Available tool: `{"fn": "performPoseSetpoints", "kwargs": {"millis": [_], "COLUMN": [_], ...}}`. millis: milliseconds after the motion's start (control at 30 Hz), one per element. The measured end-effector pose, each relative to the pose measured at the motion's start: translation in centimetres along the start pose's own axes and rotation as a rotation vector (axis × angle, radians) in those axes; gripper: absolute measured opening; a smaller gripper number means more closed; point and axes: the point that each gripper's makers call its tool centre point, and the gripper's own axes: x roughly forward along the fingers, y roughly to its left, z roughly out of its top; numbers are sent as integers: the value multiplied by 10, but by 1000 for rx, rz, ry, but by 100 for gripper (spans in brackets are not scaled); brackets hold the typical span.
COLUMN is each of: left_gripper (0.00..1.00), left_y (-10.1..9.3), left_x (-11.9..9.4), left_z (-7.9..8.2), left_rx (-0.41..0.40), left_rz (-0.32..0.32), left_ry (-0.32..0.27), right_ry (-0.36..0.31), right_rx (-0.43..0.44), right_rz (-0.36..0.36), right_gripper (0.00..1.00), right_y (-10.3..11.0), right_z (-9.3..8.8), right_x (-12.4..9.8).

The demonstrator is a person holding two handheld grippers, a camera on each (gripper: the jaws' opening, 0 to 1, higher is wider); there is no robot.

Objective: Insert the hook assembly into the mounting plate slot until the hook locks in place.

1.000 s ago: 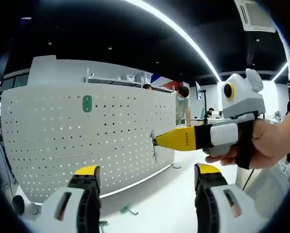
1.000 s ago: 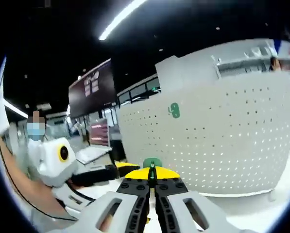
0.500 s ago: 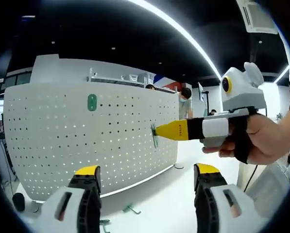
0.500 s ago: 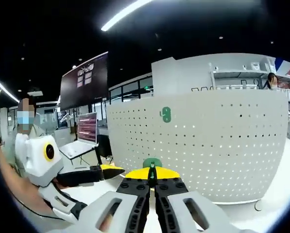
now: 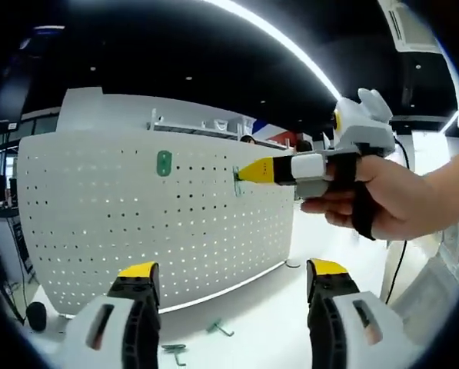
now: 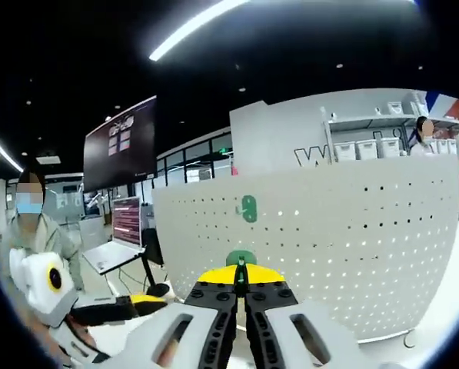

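Note:
The white perforated mounting plate (image 5: 137, 231) stands upright on the table. A small green piece (image 5: 164, 163) is fixed high on its face and appears again as the green piece (image 6: 247, 208) in the right gripper view. My right gripper (image 5: 241, 172), held by a hand, enters from the right and is shut on a small green hook (image 5: 236, 181). The hook sits right at the plate's face, to the right of the green piece. Whether it is in a hole I cannot tell. From the right gripper (image 6: 241, 281), the hook (image 6: 241, 259) sticks out of the shut yellow tips. My left gripper (image 5: 233, 269) is open and holds nothing.
Two loose green hooks (image 5: 220, 329) (image 5: 174, 350) lie on the white table in front of the plate. The left gripper (image 6: 141, 300) shows low at the left, with a seated person and a laptop (image 6: 114, 254) behind it. People stand beyond the plate's right end.
My right gripper has lifted the hook up the plate's face, from mid height to about the row of the green piece. Both views shifted a little. The left gripper stays open.

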Motion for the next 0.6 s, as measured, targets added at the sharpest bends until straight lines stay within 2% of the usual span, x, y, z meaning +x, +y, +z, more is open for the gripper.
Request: {"fn": "performPoseSetpoints", "kwargs": {"millis": [233, 600], "left_gripper": [80, 80], "left_y": [14, 22], "left_x": [-9, -16], "left_z": [-3, -6], "left_rx": [-17, -20], "left_rz": [34, 61], "left_ry": [-2, 8], "right_ry": [-35, -58], "right_rx": [7, 31], "right_rz": [-32, -75], "right_gripper": [0, 0], "right_y": [-10, -26], "right_z": [17, 25], "right_x": [19, 37]}}
